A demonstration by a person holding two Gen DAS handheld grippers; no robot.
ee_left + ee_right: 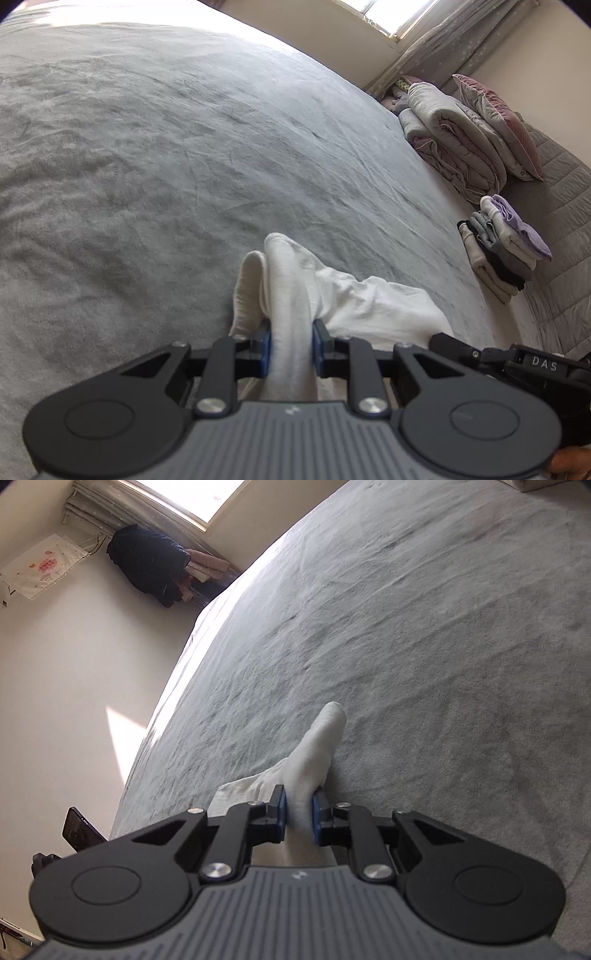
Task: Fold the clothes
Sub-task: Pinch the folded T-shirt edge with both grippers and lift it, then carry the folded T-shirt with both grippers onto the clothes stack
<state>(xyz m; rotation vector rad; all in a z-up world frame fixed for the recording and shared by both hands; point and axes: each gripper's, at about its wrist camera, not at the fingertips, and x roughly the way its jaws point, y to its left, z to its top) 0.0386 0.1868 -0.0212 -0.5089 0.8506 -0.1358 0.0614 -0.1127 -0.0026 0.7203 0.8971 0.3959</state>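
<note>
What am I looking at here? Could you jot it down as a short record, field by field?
Setting: grey bedspread on a bed
Held item: white garment
Left gripper: clamped on the garment
Right gripper: clamped on another part of it
Nearby: stack of folded clothes, rolled quilt, pink pillow

— Was there room ahead of me?
— Yes, the grey bed (166, 147) lay bare ahead of both cameras. Only its right end was crowded: rolled quilts (454, 140), a pillow (498, 122), and a stack of folded clothes (502, 243).
</note>
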